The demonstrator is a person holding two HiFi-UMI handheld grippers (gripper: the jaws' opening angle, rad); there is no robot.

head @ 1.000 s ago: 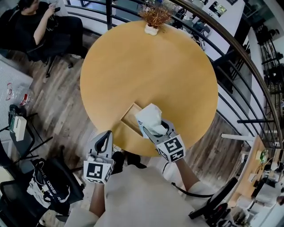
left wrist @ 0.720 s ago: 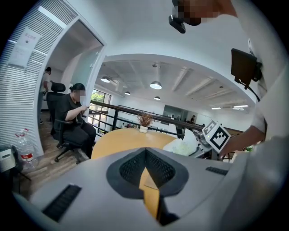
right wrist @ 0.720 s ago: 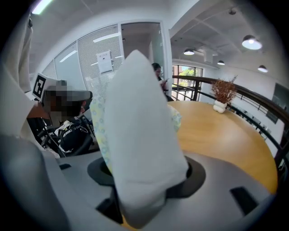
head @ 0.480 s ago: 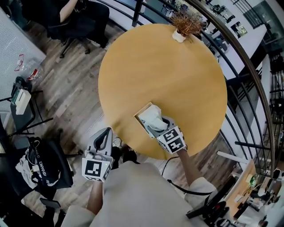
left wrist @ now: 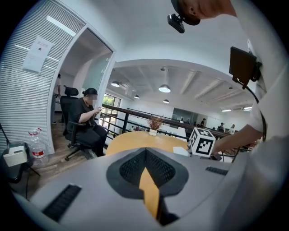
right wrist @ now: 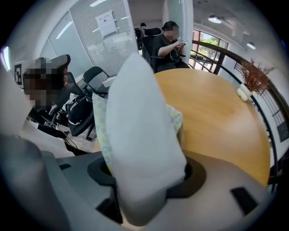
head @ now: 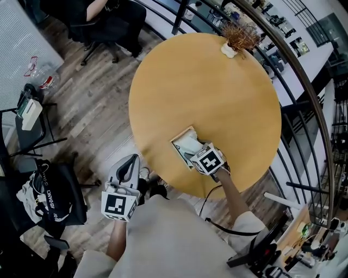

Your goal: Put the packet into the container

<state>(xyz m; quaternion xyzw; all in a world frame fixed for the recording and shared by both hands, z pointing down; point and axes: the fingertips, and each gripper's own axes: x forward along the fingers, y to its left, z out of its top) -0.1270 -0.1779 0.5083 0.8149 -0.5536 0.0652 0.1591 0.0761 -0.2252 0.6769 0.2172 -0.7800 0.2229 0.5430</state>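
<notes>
A white soft packet with a pale yellow-green patterned edge stands in an open wooden container near the front edge of the round wooden table. My right gripper is shut on the packet from the near side, its marker cube just behind. In the right gripper view the packet fills the space between the jaws and hides the container. My left gripper hangs off the table to the left, over the floor, shut and holding nothing; the left gripper view shows the same gripper pointing at the table.
A dried plant in a white pot stands at the table's far edge. A curved black railing runs behind and right of the table. A person sits on an office chair at far left. A black bag lies on the floor.
My right gripper has gone down and forward with the packet, which now sits lower in the container. The head view has shifted. The left gripper has stayed where it was.
</notes>
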